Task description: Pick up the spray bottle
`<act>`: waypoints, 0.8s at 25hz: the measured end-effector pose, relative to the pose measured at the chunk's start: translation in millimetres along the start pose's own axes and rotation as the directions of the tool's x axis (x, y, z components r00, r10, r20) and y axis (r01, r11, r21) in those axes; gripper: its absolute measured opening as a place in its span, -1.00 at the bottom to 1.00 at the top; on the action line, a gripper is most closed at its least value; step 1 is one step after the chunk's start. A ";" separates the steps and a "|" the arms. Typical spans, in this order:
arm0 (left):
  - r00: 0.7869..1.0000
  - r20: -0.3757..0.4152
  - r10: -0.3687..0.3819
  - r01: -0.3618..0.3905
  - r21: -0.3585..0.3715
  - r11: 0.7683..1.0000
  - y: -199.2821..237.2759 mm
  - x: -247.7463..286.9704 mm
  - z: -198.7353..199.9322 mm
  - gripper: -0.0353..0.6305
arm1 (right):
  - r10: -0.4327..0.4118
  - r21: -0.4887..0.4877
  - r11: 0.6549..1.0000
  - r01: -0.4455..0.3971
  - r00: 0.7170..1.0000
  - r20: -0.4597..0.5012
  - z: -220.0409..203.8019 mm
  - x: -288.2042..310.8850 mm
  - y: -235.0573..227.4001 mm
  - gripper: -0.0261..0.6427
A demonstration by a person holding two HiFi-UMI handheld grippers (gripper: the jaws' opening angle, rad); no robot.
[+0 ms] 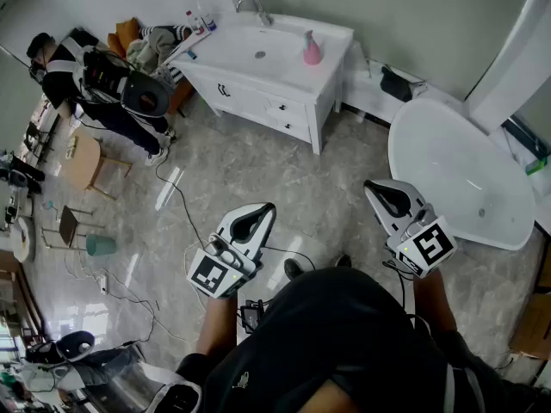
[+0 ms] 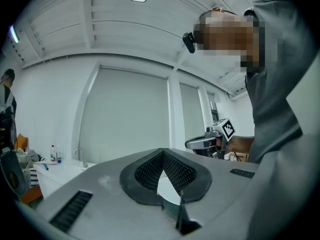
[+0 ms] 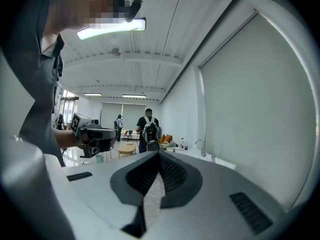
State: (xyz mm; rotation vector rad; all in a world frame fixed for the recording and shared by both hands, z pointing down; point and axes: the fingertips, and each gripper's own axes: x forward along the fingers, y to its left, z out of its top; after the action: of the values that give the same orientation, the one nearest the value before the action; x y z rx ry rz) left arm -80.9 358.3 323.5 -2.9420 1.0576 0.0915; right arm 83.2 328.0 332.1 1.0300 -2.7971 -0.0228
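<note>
The marble floor (image 1: 258, 179) lies open between the two grippers and the white vanity (image 1: 258, 97). At the right, the rim of one white bathtub (image 1: 405, 157) is near the right gripper (image 1: 372, 188). Thin cables (image 1: 176, 200) run over the floor at the left, and one green bucket (image 1: 101, 245) stands beside them. The left gripper (image 1: 267, 209) is held over bare floor, well apart from the vanity. Its two jaws are closed with the tips together, and nothing is between them. The right gripper is also closed and empty, and it touches nothing. The one pink spray bottle (image 1: 312, 50) stands upright on the worktop (image 1: 284, 67), near its right edge and to the right of the single basin (image 1: 258, 52). One faucet (image 1: 251, 7) stands at the back edge of the worktop. Two small bottles (image 2: 55, 154) stand near the back left corner. One person with a backpack (image 1: 99, 76) stands beyond the left end of the vanity, beside a low wooden table (image 1: 82, 162).
</note>
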 end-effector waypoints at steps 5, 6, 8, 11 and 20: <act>1.000 -0.011 -0.006 0.006 0.006 1.000 -18.5 13.2 -4.2 -0.88 | -0.002 0.005 1.000 0.002 1.000 0.001 -7.2 -18.5 -11.1 -0.90; 1.000 -0.014 -0.007 0.007 0.007 1.000 -22.0 16.1 -4.8 -0.88 | -0.004 0.007 1.000 0.004 1.000 0.000 -8.9 -22.5 -13.7 -0.90; 1.000 -0.020 -0.008 0.009 0.011 1.000 -28.4 21.8 -5.8 -0.88 | -0.005 0.012 1.000 0.005 1.000 0.003 -12.2 -29.6 -18.5 -0.90; 1.000 -0.030 -0.008 0.008 0.018 1.000 -36.5 31.2 -9.9 -0.88 | -0.005 0.018 1.000 0.005 1.000 0.011 -17.8 -38.5 -25.4 -0.90; 0.999 -0.048 -0.003 0.005 0.033 0.999 -56.6 65.0 -13.8 -0.88 | -0.007 0.032 0.999 0.005 0.998 0.062 -19.6 -58.6 -51.4 -0.89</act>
State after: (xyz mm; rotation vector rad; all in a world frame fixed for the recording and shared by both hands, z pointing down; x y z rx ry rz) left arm 5.8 360.2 333.1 -2.9308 1.0487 0.0031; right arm 163.3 327.4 339.4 1.0624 -2.8594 -0.0113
